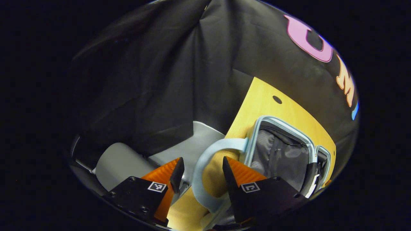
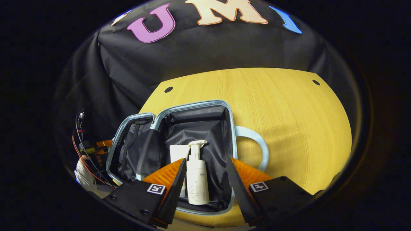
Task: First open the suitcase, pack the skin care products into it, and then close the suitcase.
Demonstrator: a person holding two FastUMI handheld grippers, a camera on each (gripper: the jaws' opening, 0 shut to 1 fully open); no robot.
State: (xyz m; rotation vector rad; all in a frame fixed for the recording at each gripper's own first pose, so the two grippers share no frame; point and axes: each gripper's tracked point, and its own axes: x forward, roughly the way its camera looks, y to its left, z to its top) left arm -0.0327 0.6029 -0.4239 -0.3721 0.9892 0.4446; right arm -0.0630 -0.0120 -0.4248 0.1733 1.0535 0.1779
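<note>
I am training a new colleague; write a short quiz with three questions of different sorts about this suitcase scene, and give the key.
1. True or false: the light blue suitcase with black lining lies open on the yellow wooden table.
2. Which item lies inside the suitcase between the right gripper jaws? A) white pump bottle B) red towel C) glass jar
3. Fill in: in the left gripper view, the suitcase's curved light blue ____ lies between the left gripper jaws.

Key
1. True.
2. A: the white pump bottle, beside a white tube.
3. Handle; the jaws stand apart, not pressing on it.
</note>
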